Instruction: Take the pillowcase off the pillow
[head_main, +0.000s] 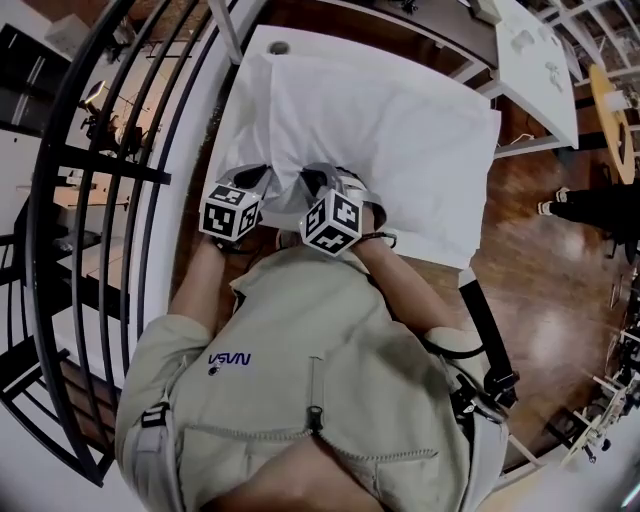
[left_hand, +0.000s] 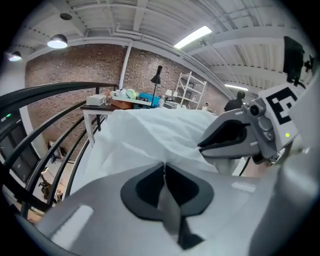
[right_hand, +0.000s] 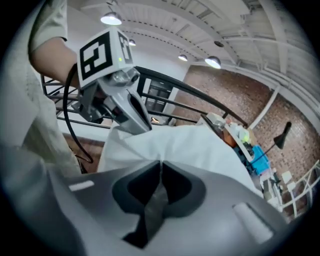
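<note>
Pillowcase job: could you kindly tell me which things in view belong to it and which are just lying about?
Job: pillowcase, pinched at its near edge by left gripper and right gripper, jaws shut.
Lying about: black railing, white side table, desk lamp.

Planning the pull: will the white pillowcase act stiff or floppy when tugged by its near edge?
Probably floppy: the pillowcase puckers into folds where the left gripper and right gripper pinch it. Likely light, as thin creases rise at each pinch. It may slide on the smooth white table rather than strip off.
</note>
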